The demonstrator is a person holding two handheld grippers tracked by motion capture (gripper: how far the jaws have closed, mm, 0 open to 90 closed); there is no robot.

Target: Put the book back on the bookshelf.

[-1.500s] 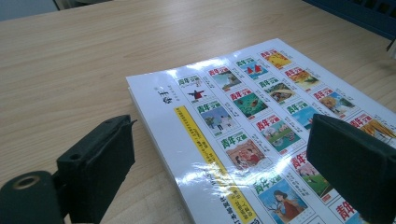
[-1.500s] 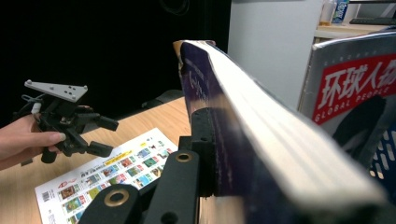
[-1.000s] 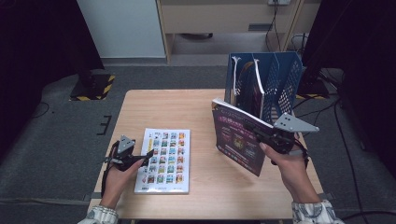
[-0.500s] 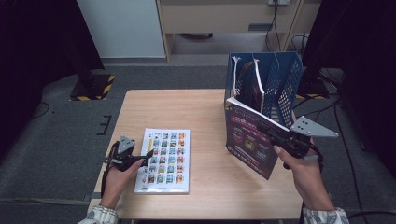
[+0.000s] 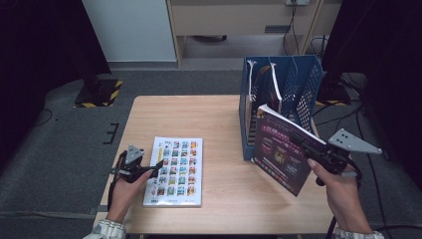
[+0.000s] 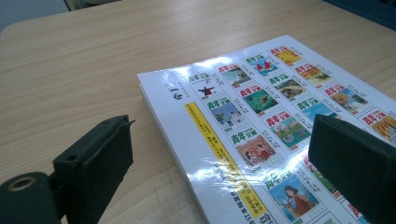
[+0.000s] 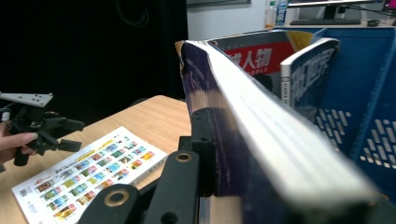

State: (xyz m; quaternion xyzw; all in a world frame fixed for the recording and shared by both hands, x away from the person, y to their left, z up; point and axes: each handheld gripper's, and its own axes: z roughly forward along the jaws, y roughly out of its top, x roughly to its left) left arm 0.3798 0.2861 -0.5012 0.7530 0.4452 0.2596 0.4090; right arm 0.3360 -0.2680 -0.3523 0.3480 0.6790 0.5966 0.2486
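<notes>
Seen from above: a pale wooden bench [image 5: 214, 119] with a blue mesh file rack [image 5: 308, 87] standing at its far right corner. Right gripper [image 5: 303, 144] clamped shut on the edge of a dark purple magazine [image 5: 278, 152], held upright and tilted, clear of the bench top and just in front of the rack. Compared with a second ago, carried sideways toward the rack's near end and tipped more upright, which suggests being lined up for one of the rack's slots, though not yet inside. Left gripper [image 5: 158, 165] unmoved at the near left, jaws standing wide apart and holding nothing, hovering at the left edge of a white magazine [image 5: 175, 172] lying flat, its cover printed with a grid of small colour pictures. Count: two grippers, one in each hand; two magazines out on the bench side, one held and one lying; at least two more publications [image 5: 274, 84] already standing in the rack; one rack with several compartments, exact number hard to tell
</notes>
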